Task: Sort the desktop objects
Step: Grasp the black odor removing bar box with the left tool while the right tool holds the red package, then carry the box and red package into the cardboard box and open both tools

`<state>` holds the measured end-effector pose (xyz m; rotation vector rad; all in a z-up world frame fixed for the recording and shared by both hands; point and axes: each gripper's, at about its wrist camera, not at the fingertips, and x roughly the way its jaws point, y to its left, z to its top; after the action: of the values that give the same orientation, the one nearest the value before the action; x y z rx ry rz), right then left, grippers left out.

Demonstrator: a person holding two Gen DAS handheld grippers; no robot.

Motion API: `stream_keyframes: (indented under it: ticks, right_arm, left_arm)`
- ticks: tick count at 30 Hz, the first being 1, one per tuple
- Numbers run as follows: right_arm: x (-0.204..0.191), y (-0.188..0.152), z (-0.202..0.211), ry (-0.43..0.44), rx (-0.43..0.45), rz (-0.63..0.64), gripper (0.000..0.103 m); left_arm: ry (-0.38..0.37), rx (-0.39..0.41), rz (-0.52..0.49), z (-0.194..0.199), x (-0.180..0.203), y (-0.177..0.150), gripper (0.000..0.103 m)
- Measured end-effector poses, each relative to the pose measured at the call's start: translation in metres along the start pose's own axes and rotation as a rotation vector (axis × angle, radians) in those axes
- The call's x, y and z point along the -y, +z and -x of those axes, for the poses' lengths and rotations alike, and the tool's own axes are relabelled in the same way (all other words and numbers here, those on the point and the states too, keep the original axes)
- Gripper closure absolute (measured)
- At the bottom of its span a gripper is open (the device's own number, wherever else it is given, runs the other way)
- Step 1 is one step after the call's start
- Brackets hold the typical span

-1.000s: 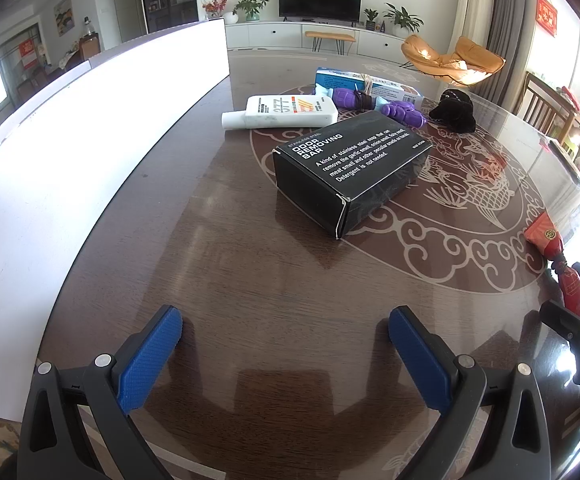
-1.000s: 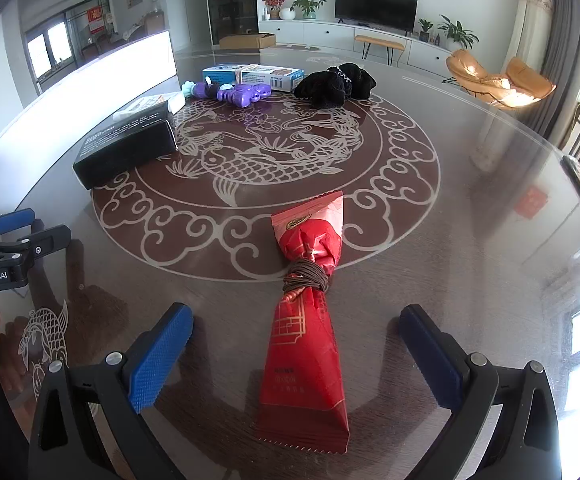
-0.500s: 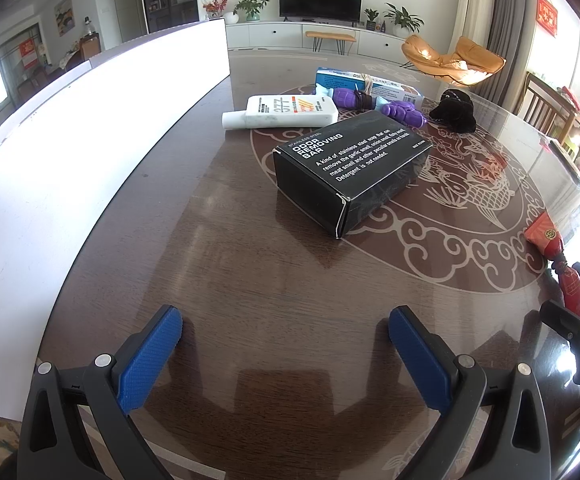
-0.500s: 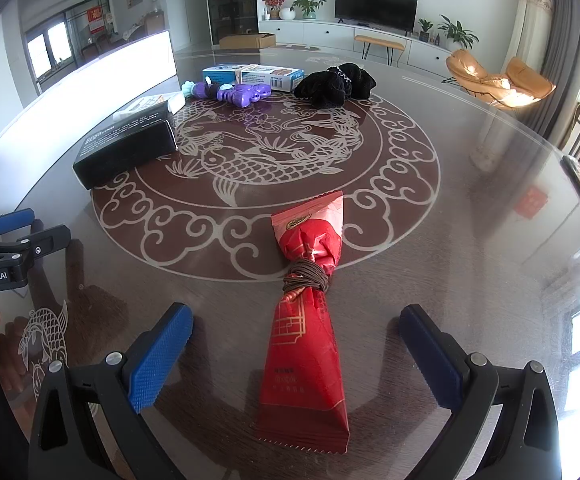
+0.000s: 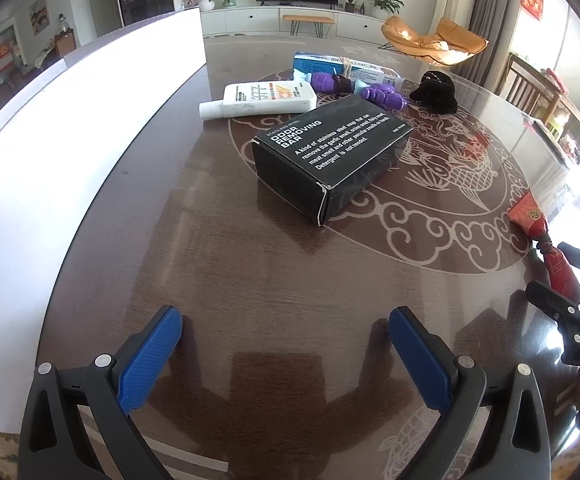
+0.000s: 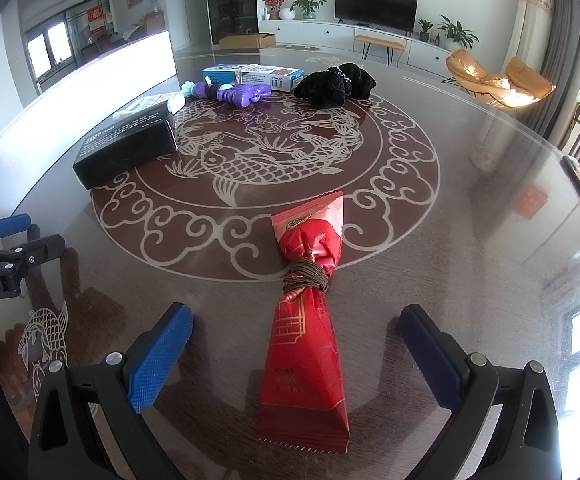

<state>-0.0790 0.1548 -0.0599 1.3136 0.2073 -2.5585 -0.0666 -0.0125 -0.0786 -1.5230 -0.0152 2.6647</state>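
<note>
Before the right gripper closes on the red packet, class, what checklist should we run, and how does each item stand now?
1. Right gripper open wide: ok.
2. Red packet lies between its fingers, untouched: ok.
3. Packet lies flat on the table, cord tied around its middle: ok.
4. Black box well away from the packet: ok.
5. Left gripper open, empty, off to the side: ok.
6. Where the packet should be sorted to: cannot tell.

I see the packet [image 6: 305,344] at the table's [image 6: 469,240] near edge, the box [image 6: 126,148] toward its left edge, the tube [image 5: 258,100] behind that box
</note>
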Motion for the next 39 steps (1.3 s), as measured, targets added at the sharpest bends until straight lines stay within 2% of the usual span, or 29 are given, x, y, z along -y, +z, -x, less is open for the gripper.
stream_keyframes:
  ticks: [2, 5, 6, 8, 10, 12, 15, 16, 18, 19, 21, 22, 23, 24, 26, 28, 29, 30, 33, 35, 39]
  right_arm:
    - [0.0, 0.0, 0.0, -0.003, 0.0, 0.0, 0.0]
    - [0.0, -0.001, 0.0, -0.003, 0.0, 0.0, 0.0]
    - [0.0, -0.001, 0.0, -0.003, 0.0, 0.0, 0.0]
    - [-0.001, -0.001, 0.0, -0.003, 0.0, 0.0, 0.0]
    - [-0.001, -0.001, 0.0, -0.003, 0.0, 0.0, 0.0]
    - [-0.001, -0.001, 0.0, -0.003, 0.0, 0.0, 0.0]
    - [-0.001, -0.001, 0.0, -0.003, 0.0, 0.0, 0.0]
    - [-0.001, -0.001, 0.0, -0.003, 0.0, 0.0, 0.0]
    - [0.0, -0.001, 0.0, 0.001, 0.001, -0.002, 0.0]
    - [0.0, -0.001, 0.001, 0.009, 0.003, -0.006, 0.0]
    - [0.005, 0.001, 0.003, 0.078, -0.012, -0.003, 0.0]
    - [0.007, 0.006, 0.002, 0.106, -0.052, 0.013, 0.0]
    - [0.007, 0.011, 0.002, 0.116, -0.089, 0.032, 0.007]
    - [0.008, 0.016, 0.003, 0.117, -0.113, 0.051, 0.028]
    - [0.006, 0.025, 0.001, 0.109, -0.162, 0.084, 0.052]
    - [0.001, 0.03, -0.004, 0.076, -0.199, 0.118, 0.056]
    - [-0.002, 0.033, -0.005, 0.063, -0.205, 0.129, 0.073]
    - [-0.002, 0.035, -0.005, 0.06, -0.217, 0.124, 0.083]
    - [-0.007, 0.048, 0.011, 0.046, -0.189, 0.113, 0.084]
    - [-0.015, 0.065, 0.027, 0.073, -0.152, 0.097, 0.084]
    - [-0.058, 0.115, 0.059, 0.168, -0.054, 0.108, 0.084]
  left_arm:
    - [-0.064, -0.031, -0.09, -0.004, -0.001, 0.014, 0.0]
    - [0.003, 0.036, -0.205, 0.001, -0.004, 0.04, 0.0]
    - [-0.001, 0.059, -0.229, 0.003, -0.005, 0.05, 0.0]
    - [-0.095, 0.045, -0.26, 0.0, -0.005, 0.069, 0.0]
    - [-0.197, -0.018, -0.3, -0.012, 0.003, 0.086, 0.0]
    - [-0.183, -0.055, -0.348, -0.029, 0.017, 0.097, 0.0]
    - [-0.075, -0.088, -0.389, -0.057, 0.035, 0.1, 0.0]
    - [-0.091, -0.069, -0.364, -0.057, 0.034, 0.099, 0.001]
    - [-0.107, -0.032, -0.281, -0.05, 0.029, 0.099, 0.038]
    - [-0.096, -0.029, -0.266, -0.045, 0.028, 0.096, 0.045]
    - [-0.043, 0.0, -0.295, -0.032, 0.029, 0.082, 0.045]
    - [-0.034, 0.016, -0.313, -0.023, 0.029, 0.073, 0.045]
    - [-0.037, 0.023, -0.315, -0.016, 0.026, 0.065, 0.045]
    - [-0.045, 0.027, -0.303, -0.009, 0.022, 0.058, 0.045]
    - [-0.067, 0.039, -0.25, 0.004, 0.012, 0.049, 0.046]
    - [-0.091, 0.063, -0.181, 0.02, 0.002, 0.041, 0.046]
    - [-0.103, 0.083, -0.149, 0.028, -0.005, 0.039, 0.046]
    - [-0.114, 0.109, -0.119, 0.039, -0.012, 0.036, 0.046]
    - [-0.153, 0.188, -0.026, 0.077, -0.036, 0.032, 0.045]
    - [-0.171, 0.233, 0.031, 0.103, -0.061, 0.034, 0.045]
    - [-0.119, 0.304, 0.112, 0.152, -0.127, 0.049, 0.045]
